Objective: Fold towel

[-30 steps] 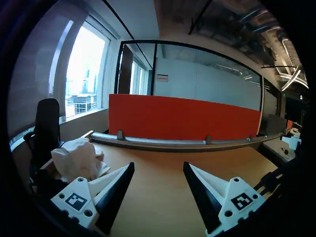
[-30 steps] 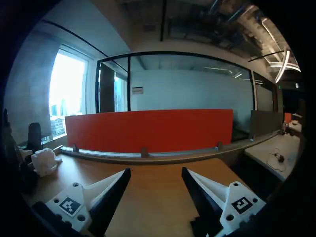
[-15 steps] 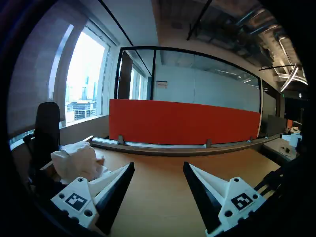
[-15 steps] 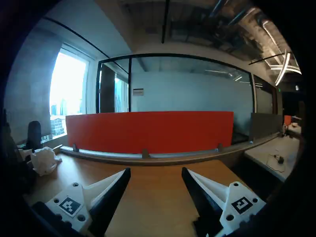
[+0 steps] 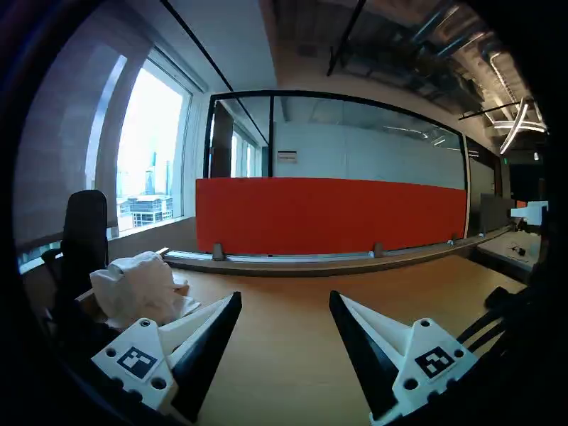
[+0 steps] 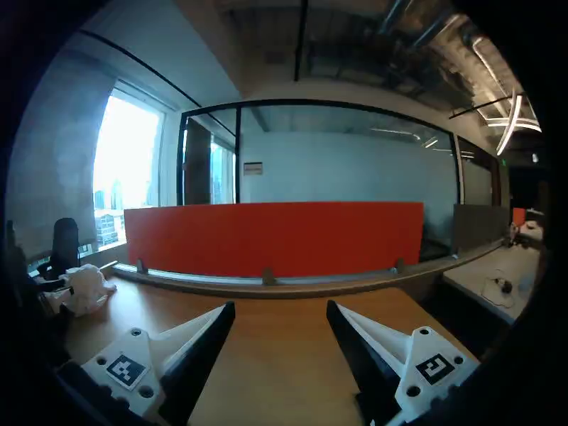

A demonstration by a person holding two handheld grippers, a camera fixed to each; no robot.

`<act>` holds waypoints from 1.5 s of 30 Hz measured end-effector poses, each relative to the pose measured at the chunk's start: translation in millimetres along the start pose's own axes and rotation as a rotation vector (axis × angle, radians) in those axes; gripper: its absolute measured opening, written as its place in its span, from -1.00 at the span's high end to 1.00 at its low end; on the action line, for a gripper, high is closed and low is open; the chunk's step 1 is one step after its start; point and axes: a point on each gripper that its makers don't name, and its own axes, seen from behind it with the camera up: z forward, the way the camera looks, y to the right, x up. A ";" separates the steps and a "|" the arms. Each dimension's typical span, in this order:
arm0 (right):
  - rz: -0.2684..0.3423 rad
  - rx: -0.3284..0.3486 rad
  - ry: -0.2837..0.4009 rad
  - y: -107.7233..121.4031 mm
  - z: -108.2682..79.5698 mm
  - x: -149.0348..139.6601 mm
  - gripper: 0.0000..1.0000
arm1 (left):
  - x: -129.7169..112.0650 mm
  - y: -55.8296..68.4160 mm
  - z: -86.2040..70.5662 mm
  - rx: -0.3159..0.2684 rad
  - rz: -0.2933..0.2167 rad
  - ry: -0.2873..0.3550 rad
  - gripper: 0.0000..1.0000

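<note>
White towel (image 5: 138, 287) crumpled in a heap, lower left on the wooden counter (image 5: 298, 312). Left claw (image 5: 284, 312) and right claw (image 6: 280, 319) both spread wide, empty.

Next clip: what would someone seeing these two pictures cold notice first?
The bright orange-red divider panel stands along the far edge of the wooden desk, across the middle of both views. Next comes the white towel, crumpled in a heap at the desk's left end beside a black chair. The left gripper and right gripper frame the foreground, fingers open over bare desk.
</note>
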 end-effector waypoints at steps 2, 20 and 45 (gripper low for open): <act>-0.003 -0.001 -0.004 -0.5 -1.0 -0.4 -1.00 | -3.7 -0.2 -1.0 0.000 0.006 0.008 -0.83; 0.055 -0.032 0.007 5.3 -1.5 -6.2 -1.00 | -50.8 -18.5 -9.8 0.018 0.004 0.046 -0.83; 0.057 -0.054 0.003 11.4 8.5 -27.2 -1.00 | -79.7 -33.9 -21.2 0.054 0.003 0.091 -0.83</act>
